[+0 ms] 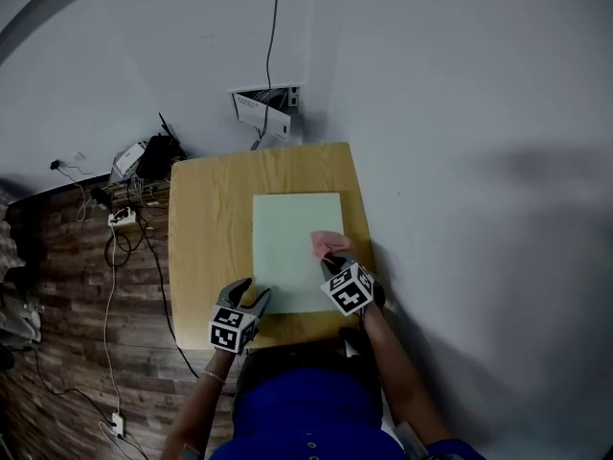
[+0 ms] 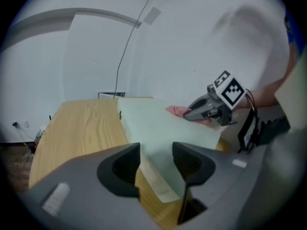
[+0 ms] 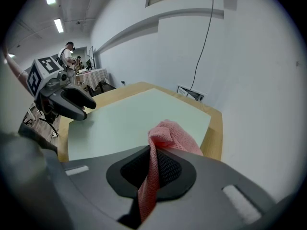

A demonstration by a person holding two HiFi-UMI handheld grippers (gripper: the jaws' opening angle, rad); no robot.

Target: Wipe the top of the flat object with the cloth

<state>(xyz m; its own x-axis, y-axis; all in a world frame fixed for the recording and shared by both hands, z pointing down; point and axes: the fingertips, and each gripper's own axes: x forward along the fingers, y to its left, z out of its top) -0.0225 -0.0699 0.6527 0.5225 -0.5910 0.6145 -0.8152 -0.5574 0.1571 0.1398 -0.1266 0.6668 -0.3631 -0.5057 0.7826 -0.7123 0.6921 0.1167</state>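
Near edge: left tongs [image 2: 156, 150] stand apart, astride the near left corner of the flat board [image 1: 287, 238]. The pads do not look to be pressing it.
Risk: with that corner unpinned, a wiping stroke could slide or turn the board on the counter [image 1: 206, 228] (smooth wood, nothing else visibly stopping it).

A little farther, right side: right tongs [image 3: 153, 155] are clamped on the pink mesh cloth [image 3: 168, 133]. A bunch pokes out ahead and a tail hangs back through the jaws. The cloth sits on the board's top, close to its right edge.
Risk: only a small wad meets the surface, so strokes may miss patches, and friction could drag the cloth out of the pinch.

Far half of the board: bare. A stroke drifting right would run off onto the counter.
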